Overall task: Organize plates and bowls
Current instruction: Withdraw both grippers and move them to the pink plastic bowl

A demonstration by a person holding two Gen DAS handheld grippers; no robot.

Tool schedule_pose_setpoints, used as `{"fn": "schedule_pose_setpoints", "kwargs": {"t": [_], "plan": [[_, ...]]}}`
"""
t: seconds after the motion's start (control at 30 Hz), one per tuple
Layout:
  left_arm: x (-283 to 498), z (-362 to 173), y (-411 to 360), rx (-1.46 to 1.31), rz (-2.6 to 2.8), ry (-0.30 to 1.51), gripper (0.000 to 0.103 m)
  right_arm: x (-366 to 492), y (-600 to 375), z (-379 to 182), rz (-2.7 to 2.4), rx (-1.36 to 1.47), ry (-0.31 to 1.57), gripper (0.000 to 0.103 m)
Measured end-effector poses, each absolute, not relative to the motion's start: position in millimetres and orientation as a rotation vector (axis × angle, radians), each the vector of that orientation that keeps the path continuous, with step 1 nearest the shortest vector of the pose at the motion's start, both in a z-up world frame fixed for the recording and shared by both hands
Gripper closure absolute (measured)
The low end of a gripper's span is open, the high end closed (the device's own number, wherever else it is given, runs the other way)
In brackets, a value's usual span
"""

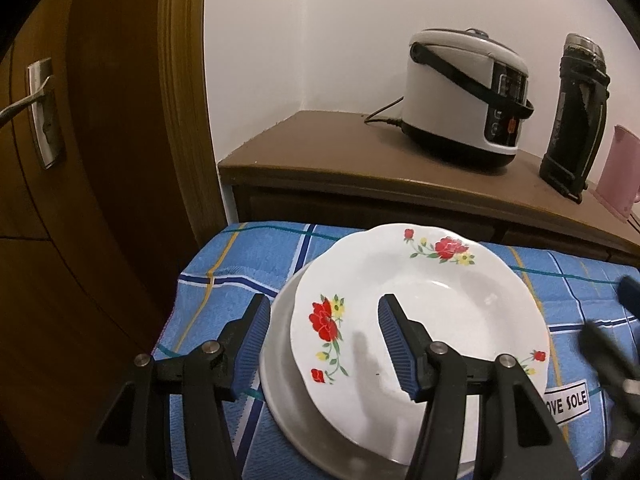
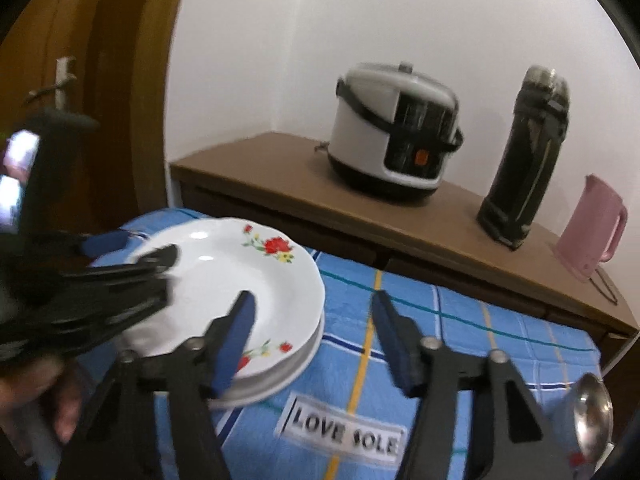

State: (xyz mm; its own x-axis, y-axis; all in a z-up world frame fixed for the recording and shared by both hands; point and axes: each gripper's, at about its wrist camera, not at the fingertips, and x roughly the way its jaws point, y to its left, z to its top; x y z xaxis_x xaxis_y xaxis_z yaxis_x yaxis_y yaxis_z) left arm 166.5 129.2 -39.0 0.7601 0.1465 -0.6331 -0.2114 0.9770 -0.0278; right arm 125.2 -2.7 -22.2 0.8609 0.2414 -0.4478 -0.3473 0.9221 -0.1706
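Observation:
A white plate with red flowers (image 1: pixel 440 304) lies on top of a plain white plate (image 1: pixel 280 376) on the blue checked cloth (image 1: pixel 240 264). My left gripper (image 1: pixel 326 322) is open and straddles the stack's left rim, one finger outside the rim and the other over the plate's hollow. In the right wrist view the flowered plate (image 2: pixel 240 268) sits at the left, with the left gripper (image 2: pixel 134 250) over its far side. My right gripper (image 2: pixel 312 314) is open beside the stack's right edge, its left finger in front of the rim and its right finger over bare cloth (image 2: pixel 480 344). It shows blurred at the right in the left wrist view (image 1: pixel 616 320).
Behind the table a brown cabinet (image 2: pixel 248 168) carries a white rice cooker (image 2: pixel 396 132), a dark flask (image 2: pixel 524 156) and a pink kettle (image 2: pixel 588 228). A wooden door (image 1: pixel 80 160) stands at the left. A metal spoon (image 2: pixel 592 412) lies on the cloth at the right. A hand (image 2: pixel 60 408) shows low left.

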Motion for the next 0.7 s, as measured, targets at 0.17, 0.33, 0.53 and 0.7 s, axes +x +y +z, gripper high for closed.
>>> {"fn": "schedule_pose_setpoints", "kwargs": {"t": [0.17, 0.33, 0.53, 0.7], "plan": [[161, -34, 122, -0.080, 0.190, 0.646, 0.044, 70, -35, 19, 0.416, -0.178, 0.395, 0.057], [143, -17, 97, -0.054, 0.147, 0.614, 0.044, 29, -85, 37, 0.402, -0.155, 0.333, 0.059], [114, 6, 41, -0.014, 0.018, 0.602, 0.044, 14, -140, 31, 0.341, -0.109, 0.350, 0.059], [88, 21, -17, 0.031, -0.150, 0.599, 0.044, -4, -199, 14, 0.240, -0.078, 0.380, 0.062]]}}
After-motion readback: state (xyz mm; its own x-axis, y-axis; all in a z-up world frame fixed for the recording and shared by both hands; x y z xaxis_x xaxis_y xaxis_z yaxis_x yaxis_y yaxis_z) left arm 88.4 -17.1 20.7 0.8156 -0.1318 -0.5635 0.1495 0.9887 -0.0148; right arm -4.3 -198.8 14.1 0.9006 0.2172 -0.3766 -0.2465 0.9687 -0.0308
